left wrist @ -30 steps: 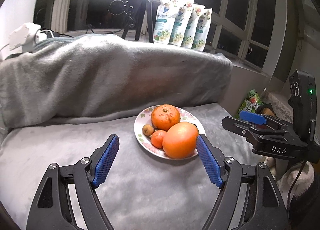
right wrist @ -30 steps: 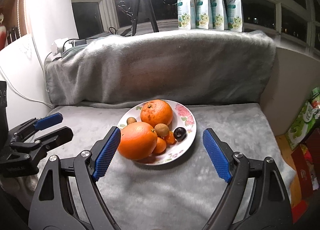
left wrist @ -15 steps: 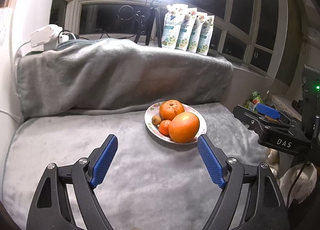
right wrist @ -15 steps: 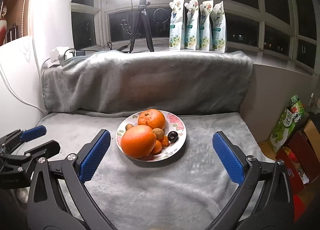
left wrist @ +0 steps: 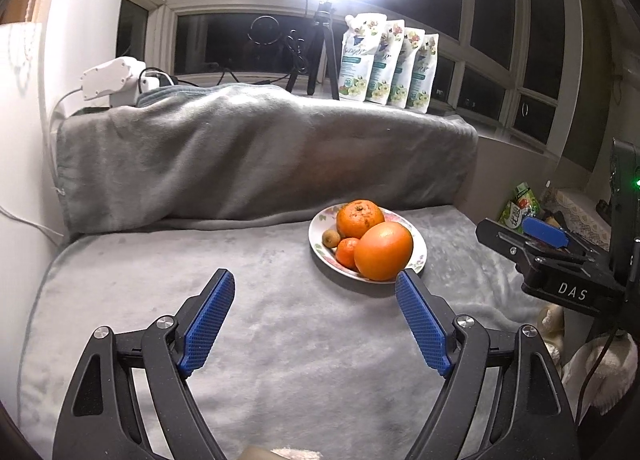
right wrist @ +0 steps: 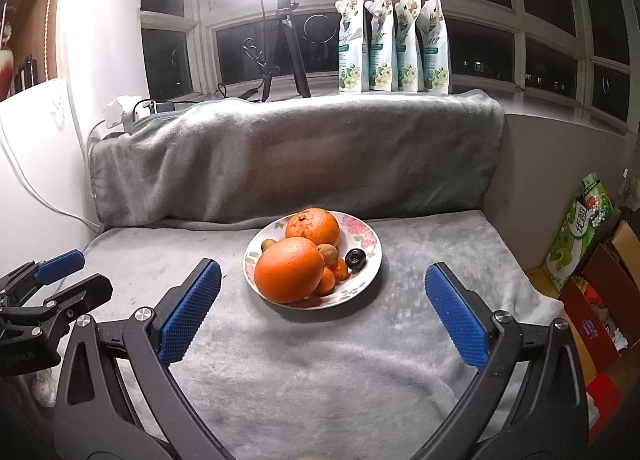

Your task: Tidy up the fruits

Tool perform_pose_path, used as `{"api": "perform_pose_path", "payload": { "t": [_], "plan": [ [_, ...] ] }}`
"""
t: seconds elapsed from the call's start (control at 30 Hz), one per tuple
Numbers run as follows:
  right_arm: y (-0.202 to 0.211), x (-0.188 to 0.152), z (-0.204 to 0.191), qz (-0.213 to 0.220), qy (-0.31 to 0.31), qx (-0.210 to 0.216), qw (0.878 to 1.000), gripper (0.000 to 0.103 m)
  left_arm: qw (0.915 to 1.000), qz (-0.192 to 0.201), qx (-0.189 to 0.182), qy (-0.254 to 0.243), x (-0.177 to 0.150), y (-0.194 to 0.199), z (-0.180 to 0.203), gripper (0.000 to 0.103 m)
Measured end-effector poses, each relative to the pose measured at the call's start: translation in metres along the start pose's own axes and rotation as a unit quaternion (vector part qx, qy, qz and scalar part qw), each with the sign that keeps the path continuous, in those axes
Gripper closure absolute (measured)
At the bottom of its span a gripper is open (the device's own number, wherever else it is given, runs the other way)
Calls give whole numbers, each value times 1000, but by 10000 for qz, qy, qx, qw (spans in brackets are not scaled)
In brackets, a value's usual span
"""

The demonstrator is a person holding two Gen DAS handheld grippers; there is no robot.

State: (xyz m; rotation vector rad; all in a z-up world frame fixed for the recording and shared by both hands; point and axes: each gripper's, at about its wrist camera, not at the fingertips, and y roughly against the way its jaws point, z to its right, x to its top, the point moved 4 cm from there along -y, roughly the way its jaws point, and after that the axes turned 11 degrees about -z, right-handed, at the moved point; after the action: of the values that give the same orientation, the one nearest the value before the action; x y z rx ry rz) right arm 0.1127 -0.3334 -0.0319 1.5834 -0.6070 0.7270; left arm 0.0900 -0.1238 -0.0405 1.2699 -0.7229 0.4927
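A round floral ceramic plate [right wrist: 370,238] sits on a grey fleece blanket [right wrist: 320,360]. On it, a large smooth orange [right wrist: 289,270] lies in front of a rough-skinned orange [right wrist: 313,228], with small brown fruits and a dark round fruit [right wrist: 355,258] to their right. Behind, four upright printed pouches [right wrist: 394,41] line the windowsill, a black tripod [right wrist: 284,39] to their left.
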Motion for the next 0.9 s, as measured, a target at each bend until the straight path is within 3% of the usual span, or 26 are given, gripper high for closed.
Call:
{"api": "perform_pose_path", "payload": {
  "t": [0.9],
  "plan": [
    [4,-4,-2,40,-128,-59,9999,0,9999,-29,137,99,-3,2,-3,16]
  ]
}}
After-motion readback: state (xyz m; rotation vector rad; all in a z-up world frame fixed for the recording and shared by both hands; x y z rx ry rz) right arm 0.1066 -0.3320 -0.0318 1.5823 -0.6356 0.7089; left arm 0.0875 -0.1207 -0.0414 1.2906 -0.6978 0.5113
